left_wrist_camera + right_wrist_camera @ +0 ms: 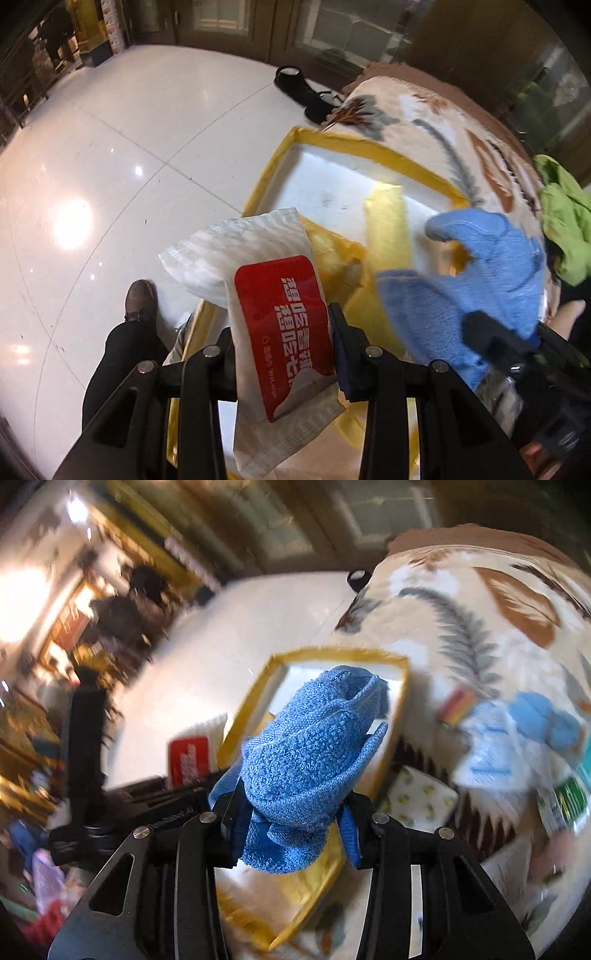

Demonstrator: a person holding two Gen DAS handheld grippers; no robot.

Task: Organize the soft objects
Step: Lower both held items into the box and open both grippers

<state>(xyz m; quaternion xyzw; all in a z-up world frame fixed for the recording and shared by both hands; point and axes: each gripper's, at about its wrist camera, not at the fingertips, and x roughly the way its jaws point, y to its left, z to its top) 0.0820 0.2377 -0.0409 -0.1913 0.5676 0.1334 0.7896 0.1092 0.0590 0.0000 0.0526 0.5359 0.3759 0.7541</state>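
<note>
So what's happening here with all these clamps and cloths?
A person is sorting soft things with two hand-held grippers. The left gripper has its fingers closed on a pack of wet wipes, and the right gripper is clamped on a bunched blue towel. Both hang over a yellow-rimmed white box standing on a patterned blanket.

Bright indoor light, glare on floor tiles (70, 225), fisheye warp at edges, right view motion-blurred
</note>
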